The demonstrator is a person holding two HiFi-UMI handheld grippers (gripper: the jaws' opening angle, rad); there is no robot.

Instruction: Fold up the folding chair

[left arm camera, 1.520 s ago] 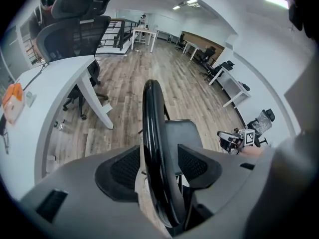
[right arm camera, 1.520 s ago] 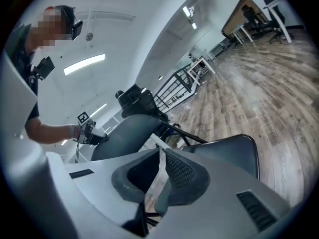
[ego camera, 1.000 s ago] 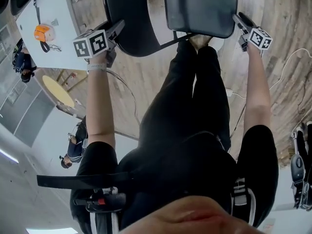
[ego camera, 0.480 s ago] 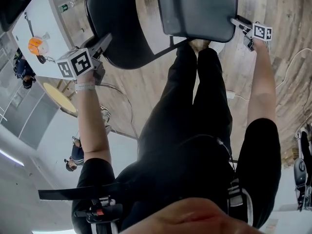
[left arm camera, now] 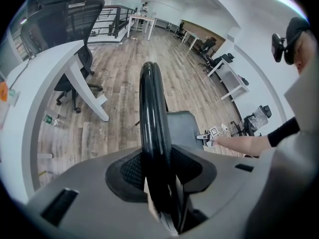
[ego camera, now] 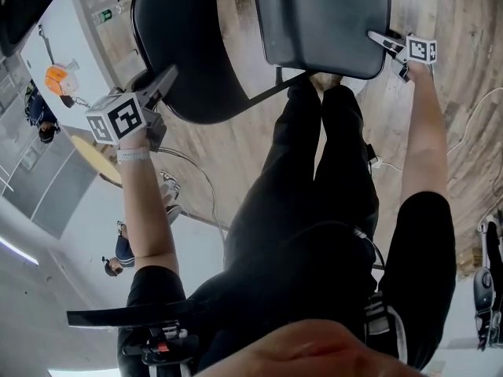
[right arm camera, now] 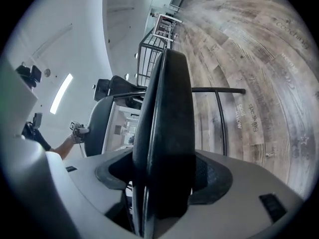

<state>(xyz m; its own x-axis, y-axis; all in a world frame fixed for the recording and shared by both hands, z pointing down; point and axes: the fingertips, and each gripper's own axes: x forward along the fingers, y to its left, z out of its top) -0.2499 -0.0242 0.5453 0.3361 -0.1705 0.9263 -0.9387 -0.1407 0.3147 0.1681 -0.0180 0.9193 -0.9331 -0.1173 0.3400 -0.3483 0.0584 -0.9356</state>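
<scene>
Two grippers, both clamped. Nearest me, the left gripper (ego camera: 167,77) pinches the thin rounded backrest (ego camera: 192,45) of the folding chair (ego camera: 314,14), and the right gripper (ego camera: 377,36) pinches its padded seat (ego camera: 338,49). In the head view the chair's upper part is cut off (the person's legs (ego camera: 314,132) cover some tubing). Only the left gripper view shows a white desk (left arm camera: 55,68) beyond.

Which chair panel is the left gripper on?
The rounded black panel, its edge clamped by the left gripper. The right gripper holds the squarish grey panel.
</scene>
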